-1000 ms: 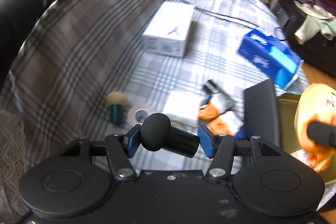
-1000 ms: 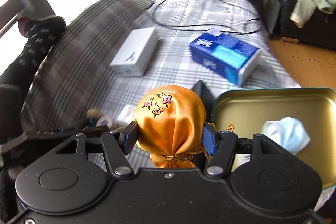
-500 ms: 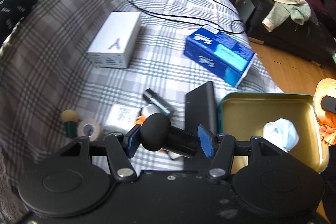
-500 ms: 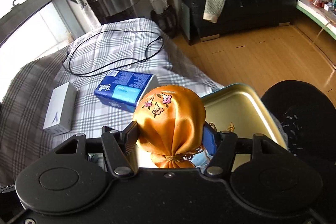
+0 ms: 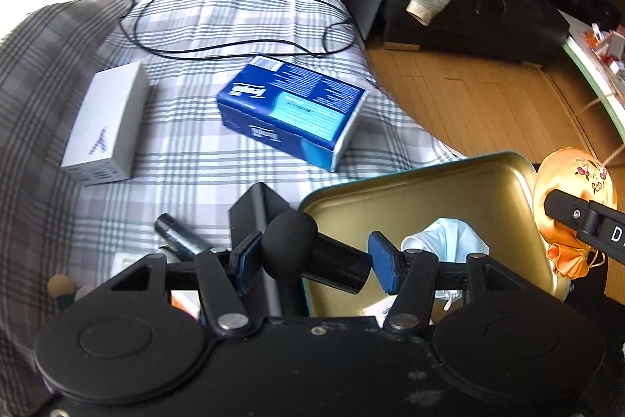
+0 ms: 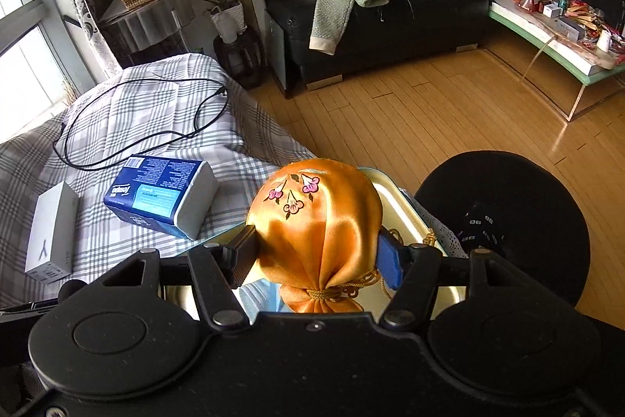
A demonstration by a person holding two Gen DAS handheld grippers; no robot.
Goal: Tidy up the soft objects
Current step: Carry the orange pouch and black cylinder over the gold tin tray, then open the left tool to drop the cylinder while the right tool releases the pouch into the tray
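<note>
Here the right tongs (image 6: 316, 256) clamp the orange pouch (image 6: 316, 217); the left tongs (image 5: 312, 258) pinch a black microphone (image 5: 308, 255).

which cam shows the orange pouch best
The right wrist view: the orange pouch fills its centre, clamped in the right gripper, embroidered flowers and tied neck clear. The left wrist view shows it only small at the right edge, partly behind a gripper finger.

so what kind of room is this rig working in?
Looks like a lived-in home living room: a black sofa with clothes thrown over it, wood plank floor, a cluttered coffee table, and a plaid-covered bed or daybed by the window.
</note>
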